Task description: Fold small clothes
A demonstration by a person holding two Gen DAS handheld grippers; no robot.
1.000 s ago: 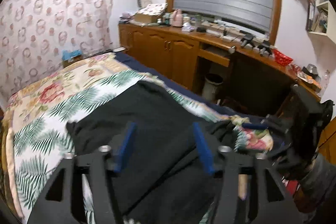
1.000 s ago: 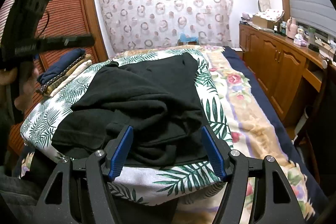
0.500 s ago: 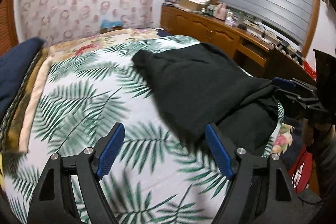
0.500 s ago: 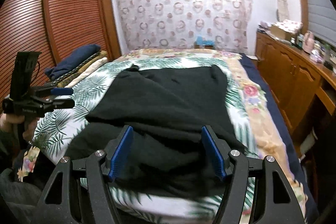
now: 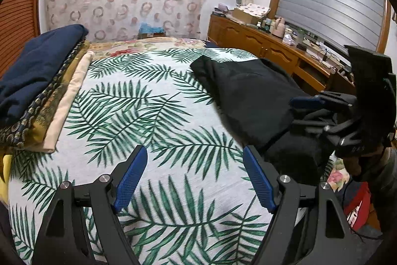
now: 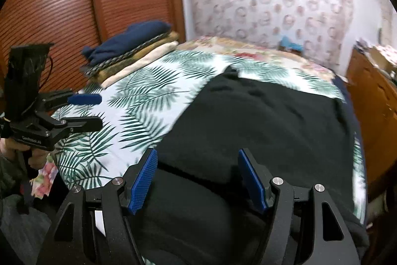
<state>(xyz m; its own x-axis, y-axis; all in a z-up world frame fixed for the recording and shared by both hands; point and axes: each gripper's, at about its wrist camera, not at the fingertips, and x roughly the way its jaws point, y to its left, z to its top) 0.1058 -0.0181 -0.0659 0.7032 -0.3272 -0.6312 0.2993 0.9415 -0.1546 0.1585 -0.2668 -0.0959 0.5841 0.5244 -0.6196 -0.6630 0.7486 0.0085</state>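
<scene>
A: What is carrying the items?
B: A bed (image 5: 173, 190), which is wearing a white cover printed with green palm fronds (image 6: 139, 116); a floral spread (image 5: 148, 42) is showing beyond it at 12 o'clock in the left wrist view.

A: What is lying directly on it?
B: Item one: a black garment (image 6: 260, 121), which is lying spread over the cover toward 3 o'clock in the left wrist view, its near part bunching at the bed's edge. Item two: a stack of folded textiles (image 5: 37, 91), navy on top, patterned gold and cream beneath, which is sitting at 9 o'clock, well apart from the garment.
</scene>
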